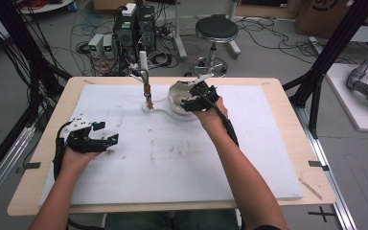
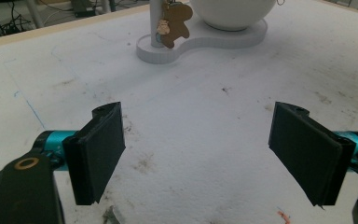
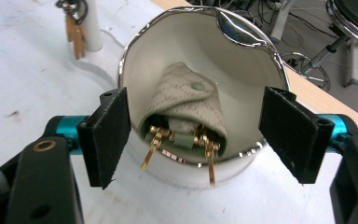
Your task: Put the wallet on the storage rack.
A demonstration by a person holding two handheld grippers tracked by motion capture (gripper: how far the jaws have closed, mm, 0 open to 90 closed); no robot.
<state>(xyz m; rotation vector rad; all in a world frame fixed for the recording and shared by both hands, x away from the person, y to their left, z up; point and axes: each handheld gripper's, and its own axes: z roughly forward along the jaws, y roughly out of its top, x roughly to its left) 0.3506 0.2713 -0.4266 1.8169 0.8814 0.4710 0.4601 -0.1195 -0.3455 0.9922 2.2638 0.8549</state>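
Left gripper [image 1: 106,132]: jaws wide open, nothing between them, over bare table [image 1: 268,158], well apart from work; stand with brown tag [image 2: 173,24] far ahead. Right gripper [image 3: 198,135]: jaws spread wide, empty, straddling near rim of bowl [image 3: 168,46]. Folded pouch [image 3: 186,100] lies in bowl, just ahead between 2 jaws, long axis running away from them, gold clasps nearest. Right hand nearer.
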